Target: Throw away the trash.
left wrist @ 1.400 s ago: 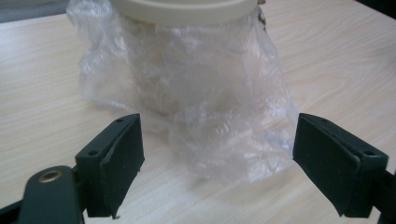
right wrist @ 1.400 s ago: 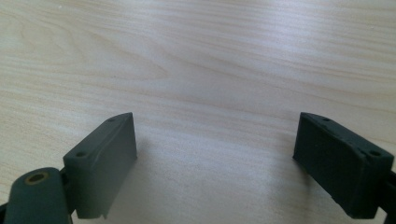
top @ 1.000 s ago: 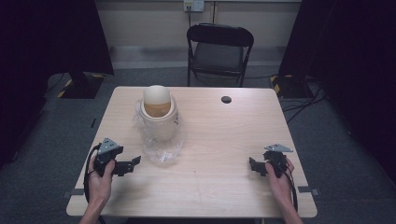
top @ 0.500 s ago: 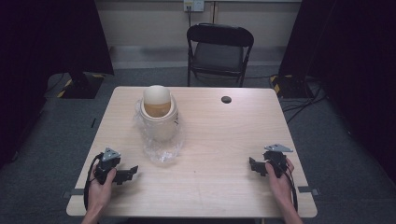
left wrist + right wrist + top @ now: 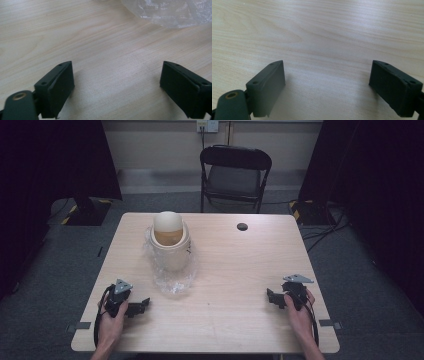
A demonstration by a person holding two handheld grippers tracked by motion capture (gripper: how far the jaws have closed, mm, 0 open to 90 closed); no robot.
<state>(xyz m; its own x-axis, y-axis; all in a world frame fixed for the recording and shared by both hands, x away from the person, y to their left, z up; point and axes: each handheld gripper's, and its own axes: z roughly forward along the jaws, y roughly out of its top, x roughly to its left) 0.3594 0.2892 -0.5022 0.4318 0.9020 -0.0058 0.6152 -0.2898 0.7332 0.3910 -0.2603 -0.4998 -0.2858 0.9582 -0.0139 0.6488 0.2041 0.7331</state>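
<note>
Plastic wrap just beyond left gripper jaws.

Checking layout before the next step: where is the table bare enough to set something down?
Bare wood lies between the left gripper and right gripper, and right of the pot up to the black disc. It is crowded around the pot, where crumpled clear plastic spreads toward the left gripper.

On the worktop: one cream pot with one egg-shaped lid on top, standing on one sheet of clear plastic wrap. One small black disc lies well right of the pot. Two grippers, one left, one right. One folding chair stands beyond the pot.
</note>
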